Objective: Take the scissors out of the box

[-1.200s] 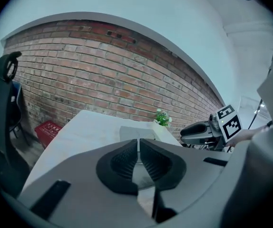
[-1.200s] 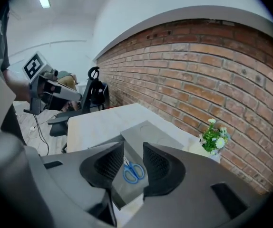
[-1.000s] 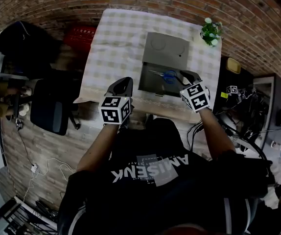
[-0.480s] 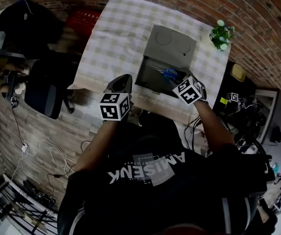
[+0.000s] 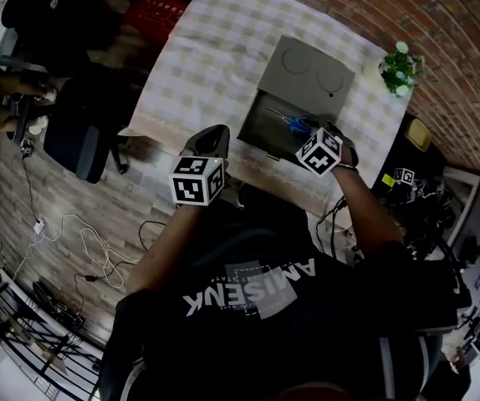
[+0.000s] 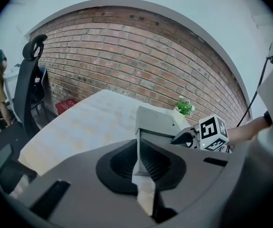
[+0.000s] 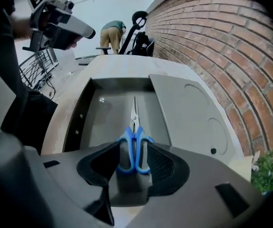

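Scissors (image 7: 134,141), probably light and rigid, lay in the open grey box (image 7: 98,122) on the bench (image 5: 223,40). The right gripper (image 7: 134,151) had just opened its jaws astride their blue handles, likely the best hold; the left gripper (image 6: 139,163) was closed, empty.

Cloth-covered table (image 5: 206,48): box (image 5: 305,72), plant (image 5: 400,67)
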A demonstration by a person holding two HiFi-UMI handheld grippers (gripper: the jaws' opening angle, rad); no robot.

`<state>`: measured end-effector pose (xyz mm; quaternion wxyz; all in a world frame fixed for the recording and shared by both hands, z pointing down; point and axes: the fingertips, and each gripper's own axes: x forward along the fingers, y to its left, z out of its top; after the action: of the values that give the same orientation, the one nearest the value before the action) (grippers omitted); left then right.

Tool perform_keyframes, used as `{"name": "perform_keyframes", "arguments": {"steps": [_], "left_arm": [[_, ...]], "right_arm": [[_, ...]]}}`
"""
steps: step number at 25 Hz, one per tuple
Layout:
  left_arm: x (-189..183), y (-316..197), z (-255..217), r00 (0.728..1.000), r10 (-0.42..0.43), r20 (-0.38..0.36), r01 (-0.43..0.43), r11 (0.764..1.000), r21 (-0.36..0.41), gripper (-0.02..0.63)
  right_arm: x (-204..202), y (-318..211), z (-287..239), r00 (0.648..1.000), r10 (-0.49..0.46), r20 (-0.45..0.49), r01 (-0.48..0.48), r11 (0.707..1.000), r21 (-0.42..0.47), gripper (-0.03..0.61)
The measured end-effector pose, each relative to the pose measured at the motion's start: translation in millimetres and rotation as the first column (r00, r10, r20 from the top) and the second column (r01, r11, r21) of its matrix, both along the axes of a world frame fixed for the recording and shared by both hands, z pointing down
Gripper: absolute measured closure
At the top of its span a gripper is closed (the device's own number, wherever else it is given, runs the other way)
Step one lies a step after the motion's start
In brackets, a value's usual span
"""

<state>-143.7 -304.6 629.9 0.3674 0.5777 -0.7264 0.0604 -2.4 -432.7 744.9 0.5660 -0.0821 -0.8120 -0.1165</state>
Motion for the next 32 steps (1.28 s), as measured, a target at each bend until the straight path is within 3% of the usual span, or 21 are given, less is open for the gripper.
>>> {"name": "perform_keyframes", "arguments": {"steps": [9,32], "left_arm": [[1,5,3,0.999,-0.022,-0.025,0.021,1.0,-0.008,0.601],[2,-4,0,0.998,0.026,-0.049,-0.026,1.0,-0.006,0.601]], "right_arm": [[0,5,11,0.999,0.021,-0.04,-0.025,0.996,-0.085,0.44],[0,2,13,0.985,0.147,-0.093,-0.157,0.981,-0.115,0.463]]}}
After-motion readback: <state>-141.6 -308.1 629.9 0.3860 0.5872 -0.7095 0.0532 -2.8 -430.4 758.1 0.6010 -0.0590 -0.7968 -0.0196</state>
